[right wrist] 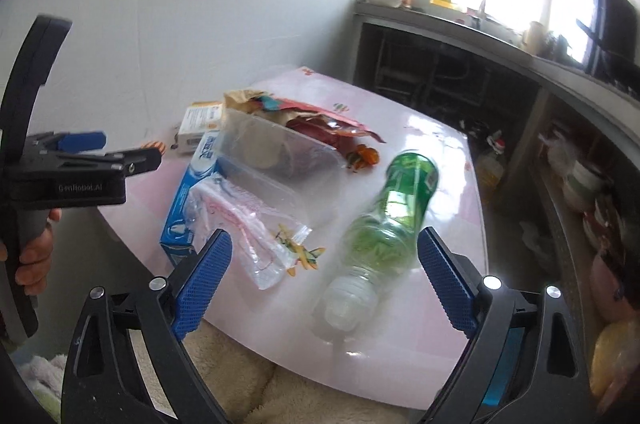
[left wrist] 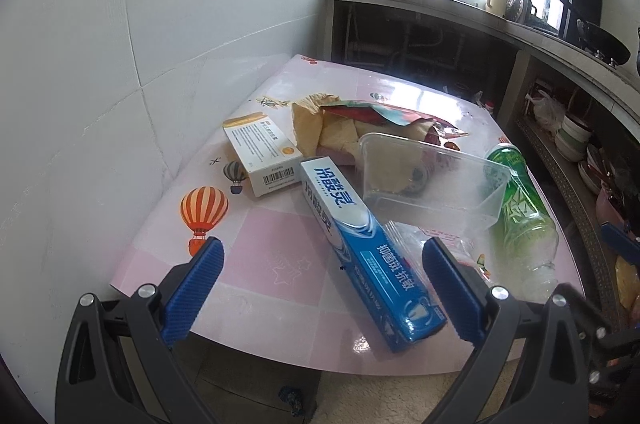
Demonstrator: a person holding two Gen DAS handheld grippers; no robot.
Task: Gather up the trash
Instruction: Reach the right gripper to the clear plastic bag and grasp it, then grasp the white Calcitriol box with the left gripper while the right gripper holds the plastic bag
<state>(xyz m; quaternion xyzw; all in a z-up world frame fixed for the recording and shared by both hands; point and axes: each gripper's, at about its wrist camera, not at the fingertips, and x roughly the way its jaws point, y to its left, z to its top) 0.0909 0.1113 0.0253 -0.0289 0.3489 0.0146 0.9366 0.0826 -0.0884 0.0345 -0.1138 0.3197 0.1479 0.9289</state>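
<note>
From the left wrist, we are holding our left gripper [left wrist: 322,282] with its ribbed blue fingers [left wrist: 192,290] apart and empty above the near edge of the pink glossy table [left wrist: 256,280]. A long blue toothpaste box [left wrist: 368,248] is lying between them, overhanging that edge. Behind it are sitting a white carton [left wrist: 262,154], a clear plastic tub [left wrist: 434,180] and crumpled paper wrappers [left wrist: 340,122].

From the right wrist, we are keeping our right gripper [right wrist: 324,278] wide, untouching, around a green plastic bottle [right wrist: 392,212] lying on its side, cap toward us, beside a clear plastic bag [right wrist: 256,224]. Bare tabletop is lying open to the bottle's right.
</note>
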